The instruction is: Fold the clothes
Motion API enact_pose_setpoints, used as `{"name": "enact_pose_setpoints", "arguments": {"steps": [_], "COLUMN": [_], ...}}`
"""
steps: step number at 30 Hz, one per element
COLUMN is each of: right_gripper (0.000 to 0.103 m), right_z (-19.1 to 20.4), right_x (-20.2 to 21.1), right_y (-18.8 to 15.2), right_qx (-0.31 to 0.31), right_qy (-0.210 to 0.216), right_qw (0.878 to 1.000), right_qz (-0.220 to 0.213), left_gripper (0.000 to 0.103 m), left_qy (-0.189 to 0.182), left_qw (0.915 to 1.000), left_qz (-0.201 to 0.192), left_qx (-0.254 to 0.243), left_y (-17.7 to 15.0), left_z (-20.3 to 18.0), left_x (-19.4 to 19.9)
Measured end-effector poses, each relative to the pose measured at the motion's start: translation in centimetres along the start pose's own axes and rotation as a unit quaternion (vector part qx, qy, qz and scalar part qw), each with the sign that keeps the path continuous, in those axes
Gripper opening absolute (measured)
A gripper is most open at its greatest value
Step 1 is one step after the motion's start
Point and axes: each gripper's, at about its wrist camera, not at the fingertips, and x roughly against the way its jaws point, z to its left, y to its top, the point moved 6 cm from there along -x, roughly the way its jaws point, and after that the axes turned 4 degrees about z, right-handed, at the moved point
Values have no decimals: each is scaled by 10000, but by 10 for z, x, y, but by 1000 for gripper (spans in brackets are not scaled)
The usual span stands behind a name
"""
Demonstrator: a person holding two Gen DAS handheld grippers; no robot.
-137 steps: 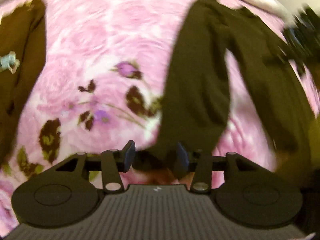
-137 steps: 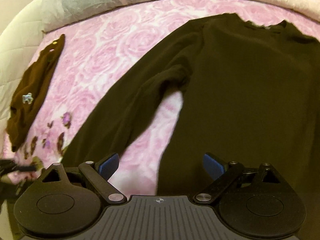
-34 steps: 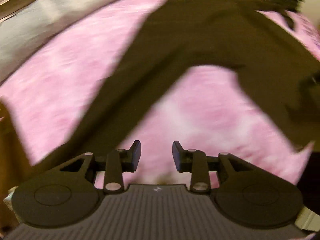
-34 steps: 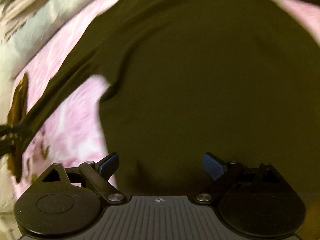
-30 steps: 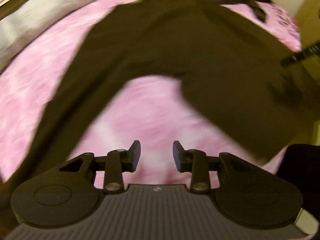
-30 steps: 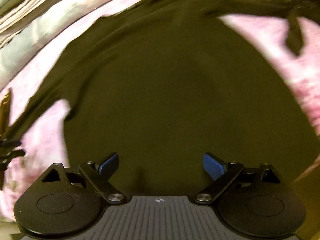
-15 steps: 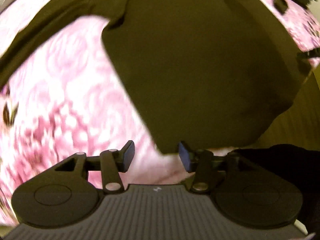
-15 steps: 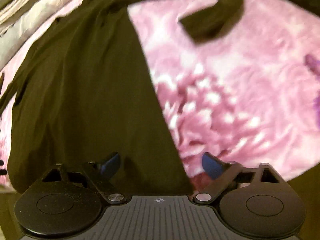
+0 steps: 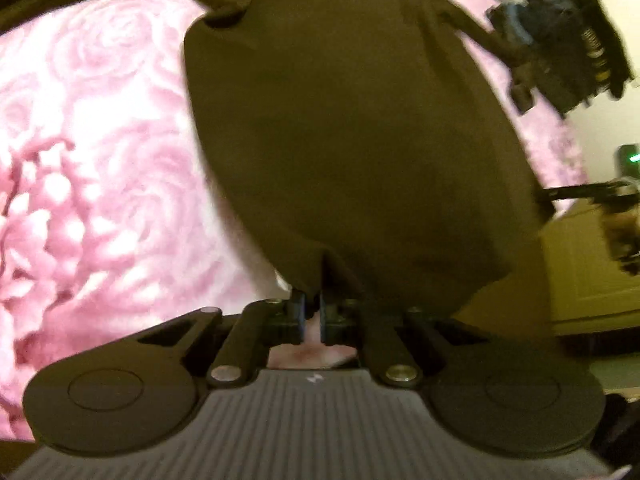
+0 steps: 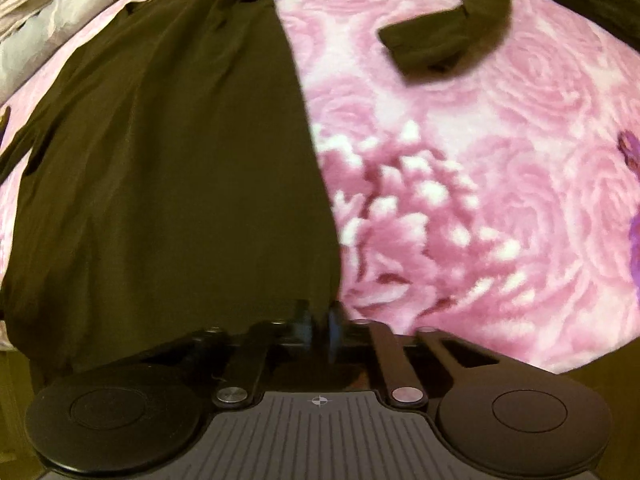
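Note:
A dark brown long-sleeved shirt (image 9: 360,140) lies spread on a pink rose-patterned blanket (image 9: 100,160). My left gripper (image 9: 313,312) is shut on a corner of the shirt's hem, and the cloth bunches into a small fold between the pads. In the right wrist view the shirt (image 10: 180,180) fills the left half. My right gripper (image 10: 319,328) is shut on the hem at its near right corner. One sleeve (image 10: 448,40) lies crumpled on the blanket (image 10: 480,200) at the upper right. The right gripper (image 9: 516,52) also shows, blurred, at the shirt's far edge.
Grey-white bedding (image 10: 40,52) lies along the far upper left. In the left wrist view the bed ends at the right, where yellowish wooden furniture (image 9: 592,280) stands. A purple flower print (image 10: 634,232) marks the blanket's right edge.
Half a second ago both grippers hovered open over the shirt's hem. Both have since sunk onto the hem corners and closed on the cloth.

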Motion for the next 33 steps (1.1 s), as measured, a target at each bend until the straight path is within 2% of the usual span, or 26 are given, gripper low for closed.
{"name": "enact_pose_setpoints", "arguments": {"steps": [3, 6, 8, 9, 11, 12, 13, 15, 19, 20, 22, 26, 28, 30, 31, 32, 33], "right_gripper": [4, 4, 3, 3, 3, 3, 3, 3, 3, 3, 3, 3, 3, 3, 3, 3, 3], "right_z": [14, 21, 23, 24, 23, 22, 19, 15, 16, 16, 17, 17, 16, 15, 15, 14, 14], "right_x": [4, 9, 10, 11, 14, 15, 13, 20, 47, 53, 60, 36, 23, 15, 13, 13, 12], "right_y": [5, 6, 2, -1, -7, -9, -7, -8, 3, 5, 9, 7, 0, -4, -6, -7, -9], "right_qx": [160, 114, 126, 134, 136, 122, 107, 70, 187, 181, 143, 94, 59, 39, 30, 37, 44], "right_qy": [-70, -66, -109, -130, -170, -200, -232, -266, -574, -686, -858, -958, -916, -857, -820, -791, -762], "right_qw": [9998, 9998, 9997, 9997, 9996, 9995, 9994, 9992, 9969, 9961, 9946, 9948, 9956, 9961, 9964, 9967, 9969], "right_qz": [-24, -149, -165, -172, -188, -203, -222, -288, -503, -534, -573, -337, -209, -196, -201, -200, -200], "left_gripper": [5, 8, 32, 36, 36, 34, 26, 5, 4, 0, 0, 0, 1, 16, 36, 46, 46], "left_qy": [-165, -236, -207, -216, -253, -272, -299, -386, -466, -430, -149, 222, 285, 165, 102, 12, -77], "left_qw": [9996, 9995, 9995, 9994, 9994, 9994, 9993, 9984, 9963, 9962, 9969, 9967, 9973, 9984, 9985, 9985, 9983], "left_qz": [-112, -156, -181, -182, -130, -95, 8, 208, 551, 587, 653, 766, 676, 453, 351, 333, 315], "left_qx": [-209, -168, -179, -175, -181, -188, -233, -354, -465, -470, -402, -129, 31, 282, 398, 442, 487], "left_y": [-2, -4, -9, -8, -8, -9, -9, -9, -8, -7, -9, -15, -16, -13, -12, -10, -9], "left_z": [-4, 2, 6, 7, 1, -1, -4, -10, -21, -22, -15, 5, 13, 18, 20, 19, 17], "left_x": [21, 22, 16, 14, 1, -6, -10, -12, 25, 35, 41, 27, 18, 15, 12, 8, 3]}}
